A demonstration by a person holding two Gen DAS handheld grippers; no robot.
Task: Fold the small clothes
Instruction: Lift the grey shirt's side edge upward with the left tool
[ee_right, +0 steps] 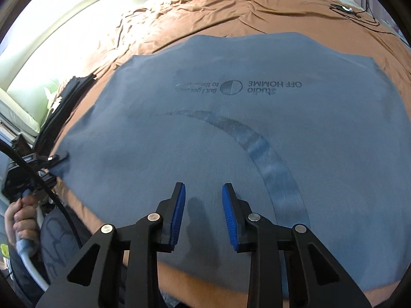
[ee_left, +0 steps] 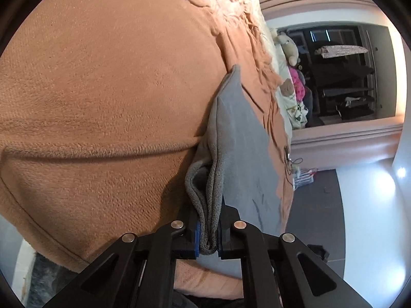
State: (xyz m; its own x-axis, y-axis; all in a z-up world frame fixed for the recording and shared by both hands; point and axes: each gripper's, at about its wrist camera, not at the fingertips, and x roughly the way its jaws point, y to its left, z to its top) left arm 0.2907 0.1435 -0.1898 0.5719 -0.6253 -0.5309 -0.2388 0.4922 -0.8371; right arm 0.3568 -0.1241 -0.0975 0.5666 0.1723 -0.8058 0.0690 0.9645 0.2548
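Grey shirt (ee_right: 231, 141) flat on bed (ee_right: 205, 20); our left claw (ee_left: 207, 236) clenched on its corner to fold, right claw (ee_right: 203, 213) released above

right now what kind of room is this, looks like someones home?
Most likely a bedroom in a home. A grey shirt lies spread on a bed with a brown blanket, soft toys sit at its far end, and an open wardrobe stands beyond.
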